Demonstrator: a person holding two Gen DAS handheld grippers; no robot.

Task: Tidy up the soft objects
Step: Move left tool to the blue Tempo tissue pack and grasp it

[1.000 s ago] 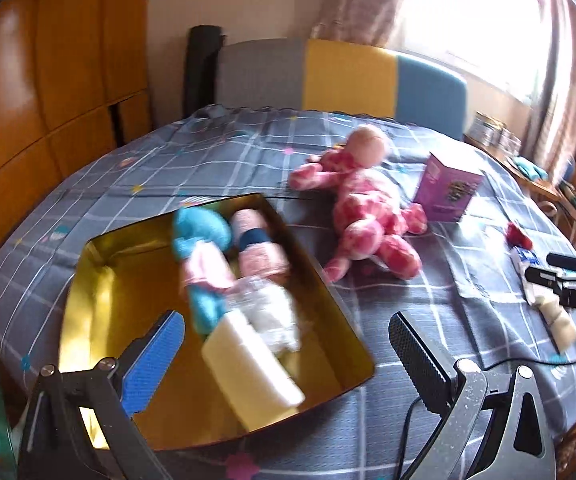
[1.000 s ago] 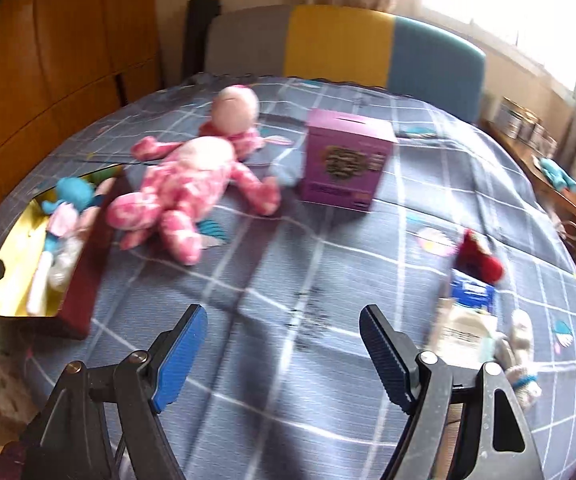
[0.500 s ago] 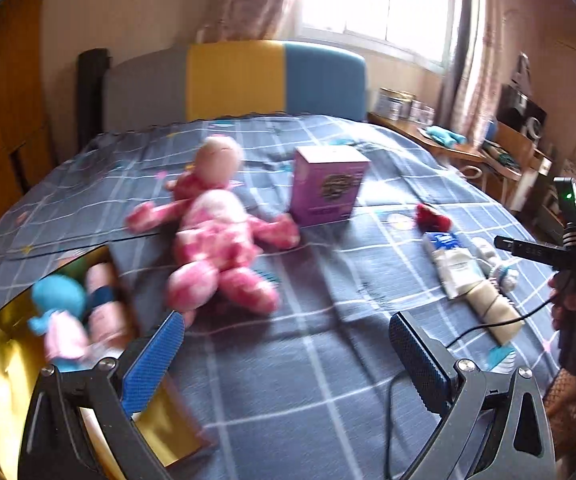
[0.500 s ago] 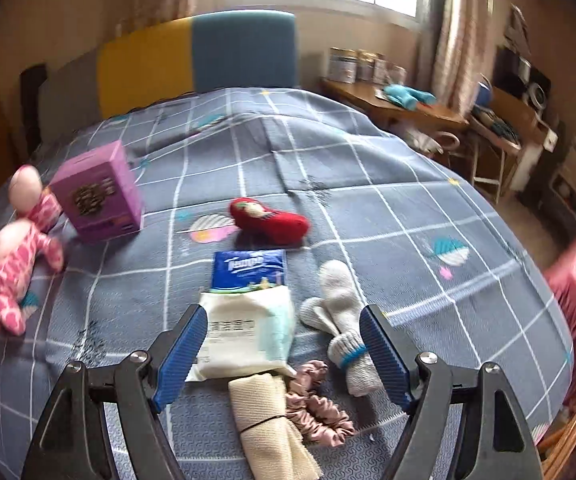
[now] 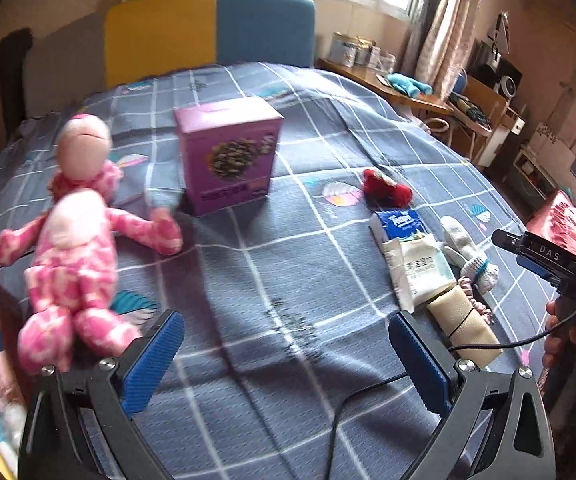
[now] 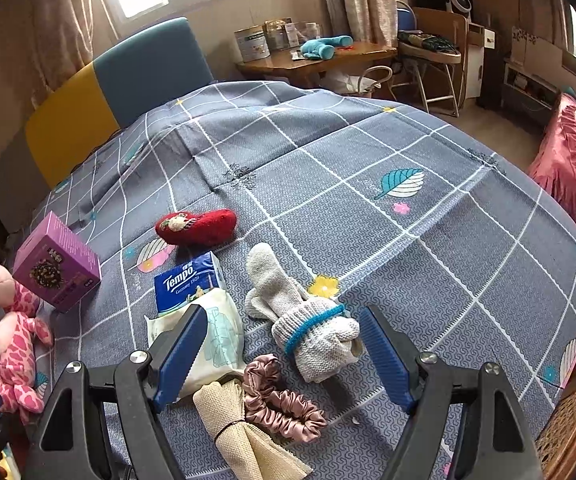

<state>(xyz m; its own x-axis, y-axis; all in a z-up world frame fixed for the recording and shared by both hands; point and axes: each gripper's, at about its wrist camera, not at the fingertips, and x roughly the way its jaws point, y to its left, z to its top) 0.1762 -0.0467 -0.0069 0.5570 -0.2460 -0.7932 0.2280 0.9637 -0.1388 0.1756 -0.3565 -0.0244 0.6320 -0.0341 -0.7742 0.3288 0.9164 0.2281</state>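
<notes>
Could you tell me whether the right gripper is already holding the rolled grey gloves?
No, the right gripper is open, with the grey gloves lying free on the bedspread between its fingers.

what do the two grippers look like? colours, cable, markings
Both grippers: black angular frames with silver bolts, and ribbed blue pads on the fingers. The left gripper has a thin black cable running past it. The right gripper looks the same; seen from the left wrist view, its body reads "DAS" with a green LED.

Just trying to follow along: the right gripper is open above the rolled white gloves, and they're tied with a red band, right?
Not quite. The band around the rolled white gloves is blue, not red, as the right wrist view shows. The rest holds: the right gripper is open, its fingers spread either side of the gloves.
</notes>
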